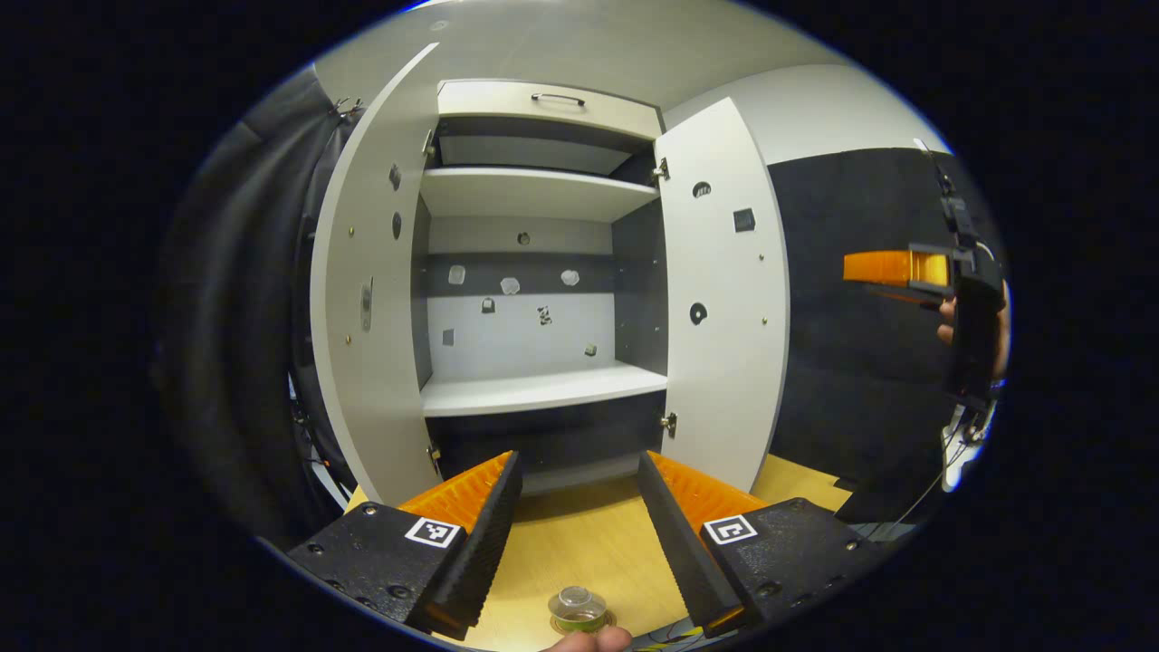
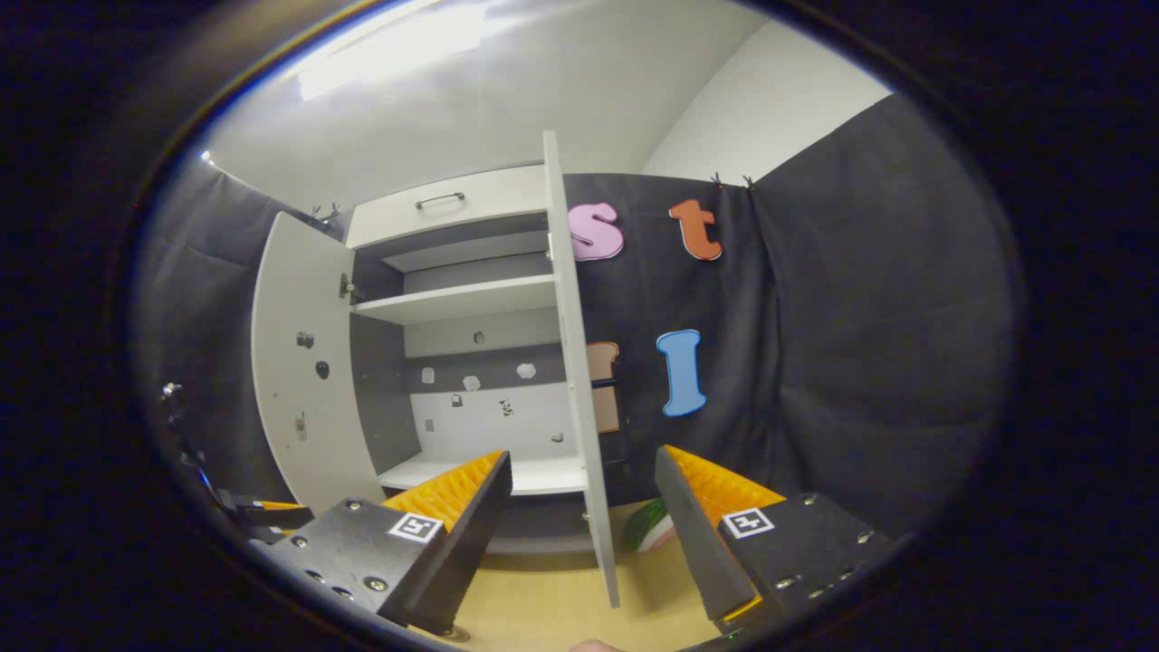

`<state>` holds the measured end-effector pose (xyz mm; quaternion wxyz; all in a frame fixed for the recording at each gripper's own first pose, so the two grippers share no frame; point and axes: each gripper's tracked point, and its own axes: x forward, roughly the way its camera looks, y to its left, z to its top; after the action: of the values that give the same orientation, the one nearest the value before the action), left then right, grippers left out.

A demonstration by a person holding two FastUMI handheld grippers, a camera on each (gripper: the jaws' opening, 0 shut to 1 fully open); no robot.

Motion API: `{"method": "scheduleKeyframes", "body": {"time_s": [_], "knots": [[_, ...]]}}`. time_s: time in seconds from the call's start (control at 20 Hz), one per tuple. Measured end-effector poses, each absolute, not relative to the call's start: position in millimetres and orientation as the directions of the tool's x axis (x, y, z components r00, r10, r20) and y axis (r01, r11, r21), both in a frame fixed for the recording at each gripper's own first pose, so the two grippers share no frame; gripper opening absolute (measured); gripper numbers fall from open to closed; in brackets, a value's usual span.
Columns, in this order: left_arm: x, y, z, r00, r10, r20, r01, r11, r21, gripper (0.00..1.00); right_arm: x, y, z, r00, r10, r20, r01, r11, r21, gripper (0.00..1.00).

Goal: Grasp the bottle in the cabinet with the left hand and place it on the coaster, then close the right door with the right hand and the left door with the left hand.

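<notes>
Left door (image 1: 367, 299) hangs wide open on the cabinet (image 1: 543, 195), swung right out to the side, so the shelves are fully exposed. And those shelves look bare: nothing standing on the lower shelf (image 1: 543, 388). The bottle (image 1: 579, 608) is down here on the table (image 1: 579, 534), right at the bottom edge of the left gripper view, cap towards us, on what seems to be the coaster, though too little of it shows to be sure. The left gripper (image 1: 579, 489) sits above it with its jaws spread apart and nothing between them; it reads as let go, bottle delivered.

Moving right: the right door (image 1: 724, 290) is open too, edge-on in the right gripper view. The right gripper (image 2: 584, 489) has its jaws parted, empty, straddling that door's edge (image 2: 579, 407) in line of sight, which I'd judge is a line-up for the push. Both doors remain to close.
</notes>
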<state>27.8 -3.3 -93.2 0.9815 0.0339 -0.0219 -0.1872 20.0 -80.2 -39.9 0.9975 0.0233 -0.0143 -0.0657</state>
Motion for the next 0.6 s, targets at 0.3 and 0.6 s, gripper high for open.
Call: {"method": "scheduleKeyframes", "body": {"time_s": [0.3,0.6], "knots": [[12.9,-8.5,-48.2,0.935,-0.352,0.053,0.346,0.933,0.098,0.84,40.2,-161.0,-27.4,0.976,-0.213,0.053,0.216,0.975,-0.061,0.96],[14.8,15.8,-28.2,0.956,-0.278,0.091,0.271,0.959,0.080,0.82,86.6,-194.7,-33.6,0.969,-0.245,0.023,0.246,0.968,-0.058,0.96]]}}
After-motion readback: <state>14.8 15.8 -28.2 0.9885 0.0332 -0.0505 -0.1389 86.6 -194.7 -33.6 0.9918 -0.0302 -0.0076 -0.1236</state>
